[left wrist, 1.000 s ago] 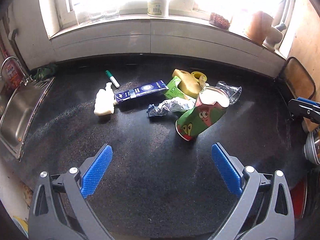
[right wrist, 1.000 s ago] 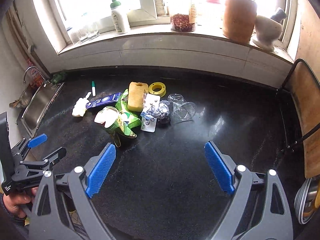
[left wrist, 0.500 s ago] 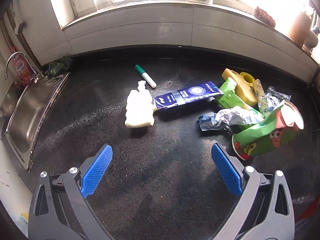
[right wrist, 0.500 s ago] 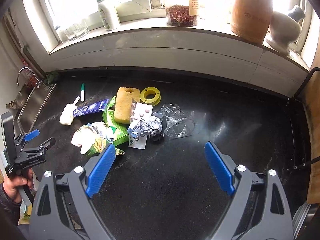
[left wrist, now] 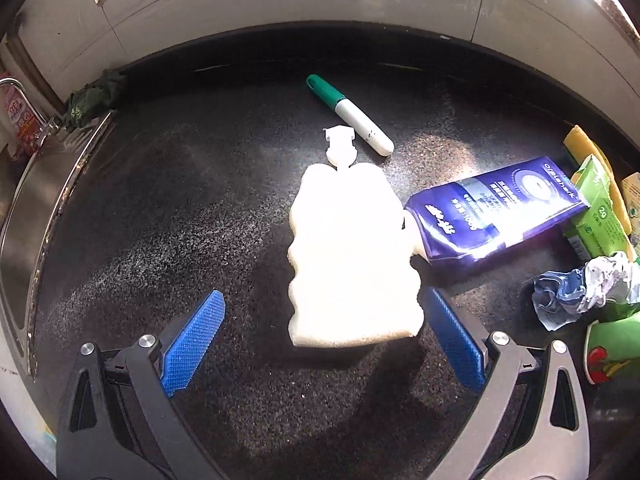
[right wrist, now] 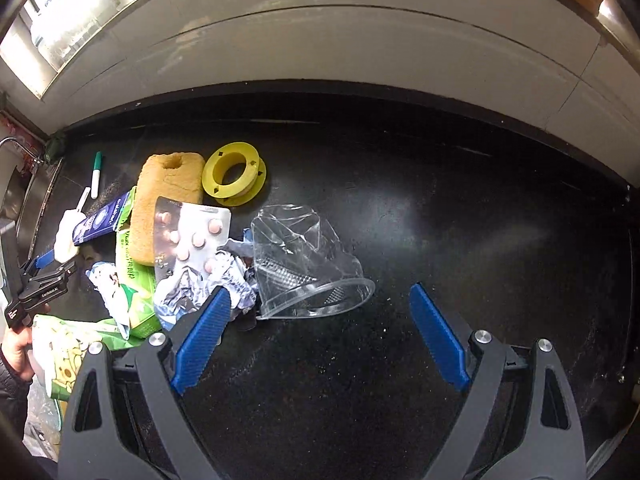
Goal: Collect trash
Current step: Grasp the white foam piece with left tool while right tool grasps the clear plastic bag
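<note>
A squashed white plastic bottle [left wrist: 352, 256] lies on the black counter, its base between the open jaws of my left gripper [left wrist: 324, 344]. A blue carton [left wrist: 496, 212] lies just right of it, with a green-capped marker [left wrist: 352, 116] behind. My right gripper [right wrist: 320, 332] is open and empty, close in front of a crushed clear plastic cup [right wrist: 308, 264]. Left of the cup lie crumpled foil [right wrist: 200, 292], a pill blister [right wrist: 188, 236], a green packet [right wrist: 136, 280] and a green paper cup [right wrist: 68, 352]. The left gripper also shows in the right wrist view [right wrist: 48, 268].
A yellow sponge [right wrist: 166, 204] and a yellow spool [right wrist: 234, 174] lie behind the pile. A steel sink [left wrist: 28, 220] is at the left with a dark cloth [left wrist: 92, 96] at its corner. A white tiled wall [right wrist: 320, 44] bounds the counter's back.
Both grippers moved forward and lower. The left now has the white bottle between its jaws; the right has closed in on the clear cup. Both stayed open.
</note>
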Demonstrator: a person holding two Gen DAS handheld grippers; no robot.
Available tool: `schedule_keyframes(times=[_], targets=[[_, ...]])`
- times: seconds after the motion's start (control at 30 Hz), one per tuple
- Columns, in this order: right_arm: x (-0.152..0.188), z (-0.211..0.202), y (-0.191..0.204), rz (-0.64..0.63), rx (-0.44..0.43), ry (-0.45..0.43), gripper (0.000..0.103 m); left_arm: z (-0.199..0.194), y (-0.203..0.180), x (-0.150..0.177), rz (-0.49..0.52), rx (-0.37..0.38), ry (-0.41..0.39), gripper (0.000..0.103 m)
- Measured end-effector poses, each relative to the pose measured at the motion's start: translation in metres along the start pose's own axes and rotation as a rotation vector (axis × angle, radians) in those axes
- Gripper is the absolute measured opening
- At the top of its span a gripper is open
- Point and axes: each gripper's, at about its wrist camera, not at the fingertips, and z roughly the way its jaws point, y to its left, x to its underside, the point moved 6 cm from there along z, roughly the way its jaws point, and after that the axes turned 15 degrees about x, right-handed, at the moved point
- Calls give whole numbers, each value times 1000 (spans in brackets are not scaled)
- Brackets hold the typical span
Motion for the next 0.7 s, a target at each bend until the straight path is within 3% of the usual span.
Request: schedule_keyframes(times=[0.17, 0.2, 0.23, 0.33, 0.37, 0.53, 0.7], targets=[[-10, 23, 3, -10, -27, 37, 85, 7, 6, -10, -24, 24, -25, 96], [-11, 27, 3, -9, -29, 44, 81, 7, 6, -11, -24, 24, -32, 95], [-11, 30, 4, -10, -34, 57, 68, 7, 5, -12, -22, 25, -41, 93], [-10, 34, 5, -12, -48, 74, 59, 2, -1, -15, 7, 30, -55, 60], [-10, 32, 5, -19, -45, 66, 59, 1, -3, -16, 16, 28, -49, 44], [-11, 18, 1, -11, -24, 21, 58, -5, -8, -10, 8, 31, -20, 37], [-10, -11, -7, 14, -10, -40, 58, -31, -14, 2, 5, 6, -42, 36]])
